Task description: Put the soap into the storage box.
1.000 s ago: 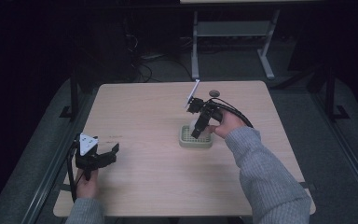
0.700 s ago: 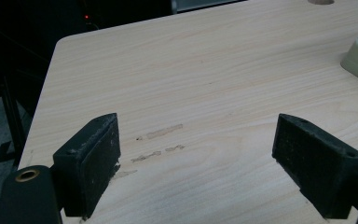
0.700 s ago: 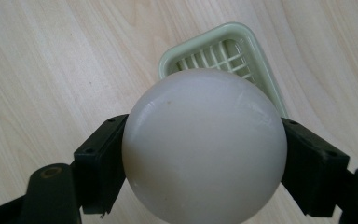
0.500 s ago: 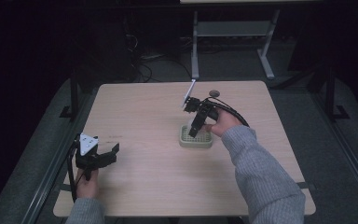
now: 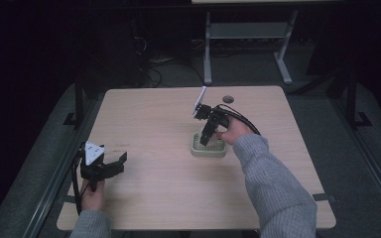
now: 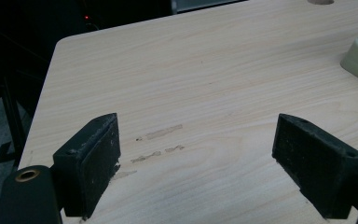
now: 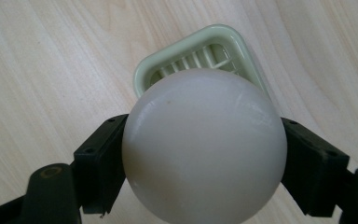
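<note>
My right gripper (image 7: 204, 163) is clamped across the widest part of a smooth white ball (image 7: 204, 144), held directly above the pale green basket (image 7: 193, 56); it looks rigid, light and slippery, so this mid-line grip seems safest.

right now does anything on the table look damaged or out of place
Only small scuff marks on the table near the left hand-held gripper, where the wood finish looks scraped. The pale green basket sits flat, and the white ball is held squarely in the right hand-held gripper.

One white ball (image 7: 204, 144), one green basket (image 5: 208, 147)
</note>
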Tool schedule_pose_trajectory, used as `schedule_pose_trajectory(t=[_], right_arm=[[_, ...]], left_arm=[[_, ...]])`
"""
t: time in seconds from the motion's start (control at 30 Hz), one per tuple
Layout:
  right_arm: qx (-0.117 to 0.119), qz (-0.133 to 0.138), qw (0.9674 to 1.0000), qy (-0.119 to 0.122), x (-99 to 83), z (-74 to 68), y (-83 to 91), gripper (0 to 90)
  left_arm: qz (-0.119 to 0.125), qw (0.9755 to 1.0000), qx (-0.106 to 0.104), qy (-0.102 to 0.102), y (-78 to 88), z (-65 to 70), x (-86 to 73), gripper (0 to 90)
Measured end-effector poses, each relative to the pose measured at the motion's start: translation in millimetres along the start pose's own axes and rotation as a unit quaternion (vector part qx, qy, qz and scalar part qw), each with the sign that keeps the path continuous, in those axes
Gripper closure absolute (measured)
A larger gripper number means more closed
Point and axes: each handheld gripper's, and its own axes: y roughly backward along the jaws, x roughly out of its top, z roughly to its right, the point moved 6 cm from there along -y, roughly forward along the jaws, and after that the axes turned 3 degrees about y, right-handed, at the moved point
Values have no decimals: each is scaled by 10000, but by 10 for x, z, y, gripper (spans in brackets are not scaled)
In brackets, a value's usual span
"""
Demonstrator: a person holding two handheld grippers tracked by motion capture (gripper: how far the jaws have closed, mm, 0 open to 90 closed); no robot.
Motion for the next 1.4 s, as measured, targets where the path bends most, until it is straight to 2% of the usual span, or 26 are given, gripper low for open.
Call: schedule_pose_trajectory(t=[0.23,0.93,1.4], right_arm=[[-18,-55,9999,-106,2,61,-57,226],[64,-189,9993,-311,-9,124,-256,226],[99,-267,9990,-351,-28,136,-376,226]], left_arm=[[2,10000,-3,-9,-2,5,1,148],[1,10000,-22,-27,-5,10,1,148],[21,10000,-8,1,-7,6,2,148]])
